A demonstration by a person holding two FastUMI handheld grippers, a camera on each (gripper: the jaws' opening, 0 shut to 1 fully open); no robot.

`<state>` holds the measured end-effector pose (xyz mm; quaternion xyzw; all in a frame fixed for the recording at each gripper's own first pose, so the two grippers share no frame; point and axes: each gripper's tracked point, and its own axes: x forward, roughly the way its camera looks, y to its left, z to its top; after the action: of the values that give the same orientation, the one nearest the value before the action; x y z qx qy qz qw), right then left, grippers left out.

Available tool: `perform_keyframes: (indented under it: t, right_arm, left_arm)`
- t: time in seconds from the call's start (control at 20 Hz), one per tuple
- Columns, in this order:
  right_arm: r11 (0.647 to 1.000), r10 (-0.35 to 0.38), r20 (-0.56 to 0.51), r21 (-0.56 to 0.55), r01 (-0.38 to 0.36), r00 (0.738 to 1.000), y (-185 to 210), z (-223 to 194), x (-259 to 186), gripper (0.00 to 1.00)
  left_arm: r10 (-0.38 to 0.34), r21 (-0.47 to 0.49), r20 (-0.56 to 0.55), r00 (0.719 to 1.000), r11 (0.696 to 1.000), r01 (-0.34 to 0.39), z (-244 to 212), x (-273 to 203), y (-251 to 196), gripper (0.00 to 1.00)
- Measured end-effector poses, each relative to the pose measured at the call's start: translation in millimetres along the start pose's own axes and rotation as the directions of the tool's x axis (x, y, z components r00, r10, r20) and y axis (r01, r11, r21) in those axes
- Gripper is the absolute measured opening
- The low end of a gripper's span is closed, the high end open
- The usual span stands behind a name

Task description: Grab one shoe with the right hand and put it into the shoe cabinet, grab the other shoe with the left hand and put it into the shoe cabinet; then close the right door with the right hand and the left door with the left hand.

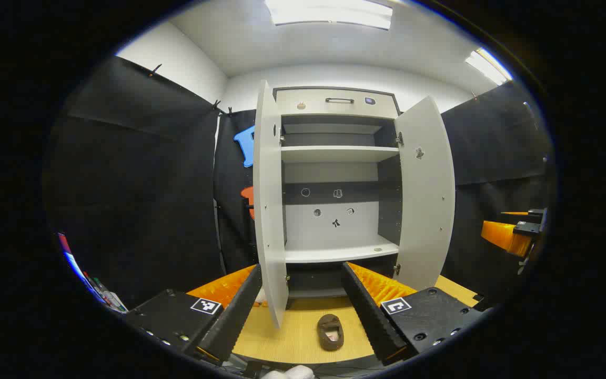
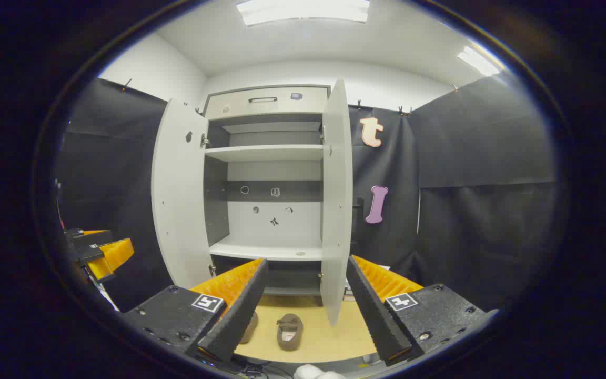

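Observation:
A brown shoe point(image 1: 330, 331) lies on the wooden surface point(image 1: 287, 339) in front of the open shoe cabinet point(image 1: 334, 252), between the fingers of my left gripper point(image 1: 301, 268), which is open and empty. In the right gripper view the same kind of shoe point(image 2: 289, 331) lies ahead, and a second shoe point(image 2: 250, 326) is partly hidden behind a finger of my right gripper point(image 2: 307, 260), also open and empty. Both grippers are held back from the shoes. The cabinet's left door point(image 1: 269, 210) and right door point(image 1: 426, 200) stand wide open.
The cabinet shelves point(image 2: 266, 251) are bare, with a drawer point(image 2: 263, 102) on top. Black cloth walls close in on both sides. The right gripper point(image 1: 516, 234) shows at the far right of the left gripper view, and the left gripper point(image 2: 98, 247) at the far left of the right gripper view.

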<state>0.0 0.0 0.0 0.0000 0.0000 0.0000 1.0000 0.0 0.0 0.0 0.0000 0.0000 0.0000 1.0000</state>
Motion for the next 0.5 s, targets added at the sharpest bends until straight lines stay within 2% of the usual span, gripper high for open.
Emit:
perform_keyframes:
  t: [0.05,0.4,0.5]
  right_arm:
    - [1.000,-0.003,0.001,-0.003,0.003,1.000,-0.8,1.1,-0.1,0.97]
    - [1.000,-0.010,0.005,0.002,0.010,1.000,-5.0,-2.4,-4.4,0.97]
    - [1.000,-0.010,0.009,-0.001,0.010,1.000,-6.5,-2.3,-4.7,0.97]
  left_arm:
    - [-0.002,0.002,0.002,1.000,1.000,0.002,0.8,-0.2,0.6,0.94]
    - [0.001,0.011,0.007,1.000,1.000,-0.001,3.6,-1.0,3.4,0.94]
    - [0.005,0.013,0.007,1.000,1.000,-0.005,3.5,-1.3,4.0,0.98]
